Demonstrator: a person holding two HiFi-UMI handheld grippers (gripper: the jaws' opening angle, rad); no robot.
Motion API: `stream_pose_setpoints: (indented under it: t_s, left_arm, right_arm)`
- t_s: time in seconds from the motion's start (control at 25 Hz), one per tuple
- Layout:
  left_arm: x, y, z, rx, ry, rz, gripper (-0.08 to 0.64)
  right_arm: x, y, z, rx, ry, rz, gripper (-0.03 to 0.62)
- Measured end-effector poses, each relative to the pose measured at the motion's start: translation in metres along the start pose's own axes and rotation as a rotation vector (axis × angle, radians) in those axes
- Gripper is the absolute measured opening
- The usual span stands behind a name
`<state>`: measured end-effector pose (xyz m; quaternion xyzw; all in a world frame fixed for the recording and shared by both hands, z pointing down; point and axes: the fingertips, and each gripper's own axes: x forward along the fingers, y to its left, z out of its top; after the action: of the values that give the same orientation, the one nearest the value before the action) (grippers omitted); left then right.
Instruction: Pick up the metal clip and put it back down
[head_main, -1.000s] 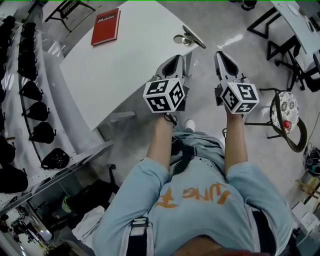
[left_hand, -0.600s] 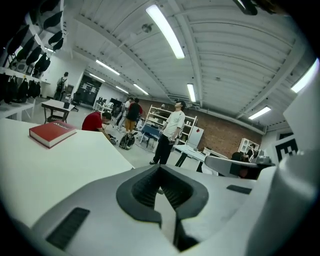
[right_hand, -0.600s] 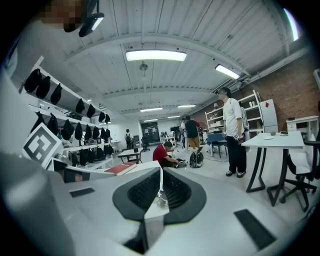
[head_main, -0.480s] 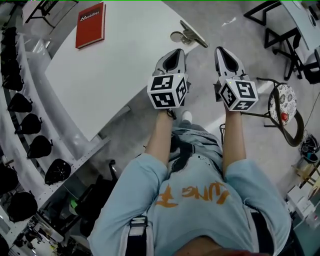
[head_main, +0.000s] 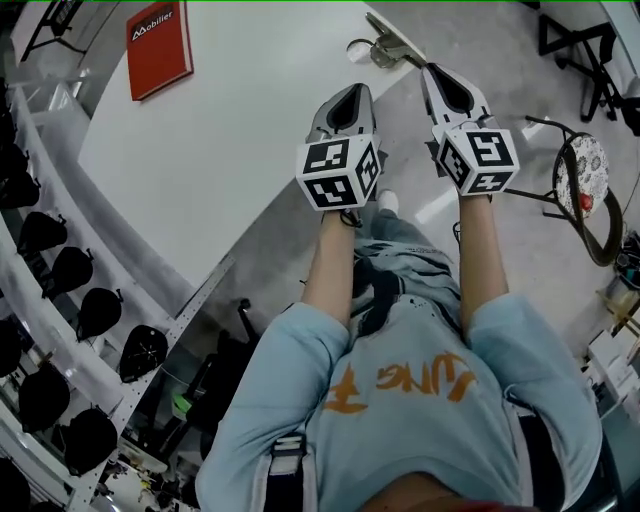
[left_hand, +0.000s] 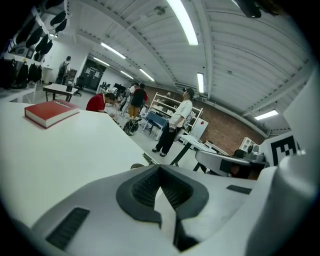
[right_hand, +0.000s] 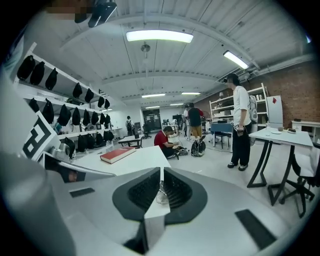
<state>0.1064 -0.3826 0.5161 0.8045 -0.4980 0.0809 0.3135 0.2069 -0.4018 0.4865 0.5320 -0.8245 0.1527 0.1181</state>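
Observation:
The metal clip (head_main: 378, 48) lies at the far corner of the white table (head_main: 230, 130), its flat handle pointing right. In the right gripper view the clip (right_hand: 161, 194) shows through the hollow behind the jaw tips. My right gripper (head_main: 430, 70) is shut and empty, its tip just right of the clip and a little short of it. My left gripper (head_main: 351, 91) is over the table's near edge, also shut with nothing in it. In the left gripper view the clip (left_hand: 138, 165) peeks out just past the jaws (left_hand: 160, 169).
A red book (head_main: 158, 45) lies at the table's far left. Black bags (head_main: 70, 270) hang on a rack along the left. A stool with a patterned seat (head_main: 582, 170) stands right of me. People (right_hand: 240, 125) and desks (right_hand: 280, 137) fill the room beyond.
Both grippers have moved forward toward the table's far corner. The right gripper's tip has come much closer to the clip. Both stay shut.

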Motion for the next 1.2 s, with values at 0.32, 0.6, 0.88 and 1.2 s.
stream_pose_setpoints:
  t_s: [0.32,0.6,0.88,1.2]
  left_arm:
    - [0.023,0.023,-0.002,-0.035,0.027,0.004,0.009]
    - [0.035,0.042,0.0,-0.059,0.047,0.012,0.009]
    - [0.041,0.065,0.002,-0.082,0.06,0.026,0.009]
    - [0.048,0.076,0.002,-0.095,0.078,0.01,0.009]
  right_arm:
    - [0.04,0.01,-0.012,-0.062,0.066,0.036,0.032]
    - [0.07,0.018,-0.03,-0.102,0.144,0.063,0.141]
    - [0.094,0.015,-0.054,-0.348,0.267,-0.028,0.14]
    - [0.112,0.007,-0.066,-0.475,0.356,-0.102,0.14]
